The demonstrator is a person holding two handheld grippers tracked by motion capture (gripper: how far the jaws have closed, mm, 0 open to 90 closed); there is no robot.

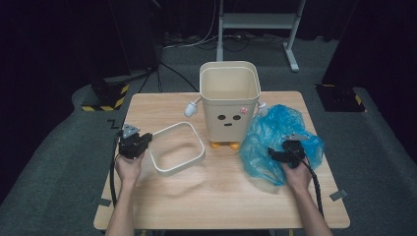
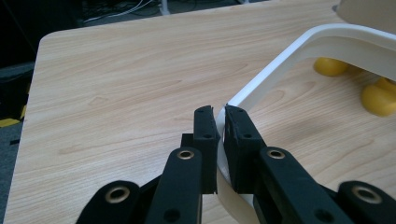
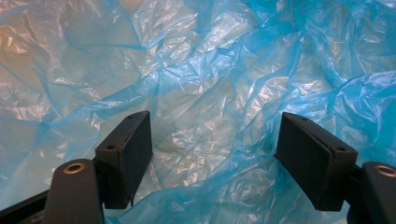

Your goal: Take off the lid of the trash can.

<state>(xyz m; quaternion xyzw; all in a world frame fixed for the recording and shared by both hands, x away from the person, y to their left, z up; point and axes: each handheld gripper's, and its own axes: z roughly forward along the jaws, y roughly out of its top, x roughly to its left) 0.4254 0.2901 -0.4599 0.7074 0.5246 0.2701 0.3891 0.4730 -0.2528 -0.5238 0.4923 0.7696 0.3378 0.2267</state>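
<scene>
A cream bin with a small face drawn on its front is standing upright at the far middle of the wooden table, on two yellow feet. From the high view its inside is looking empty, with the bare walls showing down to where the view is ending. The bin's rim ring, a cream frame with rounded corners, is off the bin and is resting on the table to the left of it, near the bin but not touching it; inside the ring the bare wood is showing. The left gripper is at the near left corner of this ring, and in the left gripper view its two black jaws are standing almost together, pressing the thin cream wall of the ring between their pads. To the right of the bin a crumpled blue plastic bag is lying on the table, and its far edge is leaning against the bin's right side. The right gripper is hovering over the near part of the bag with its jaws spread wide, and in the right gripper view the wrinkled blue film is lying behind and below the pads, which are not pinching it.
</scene>
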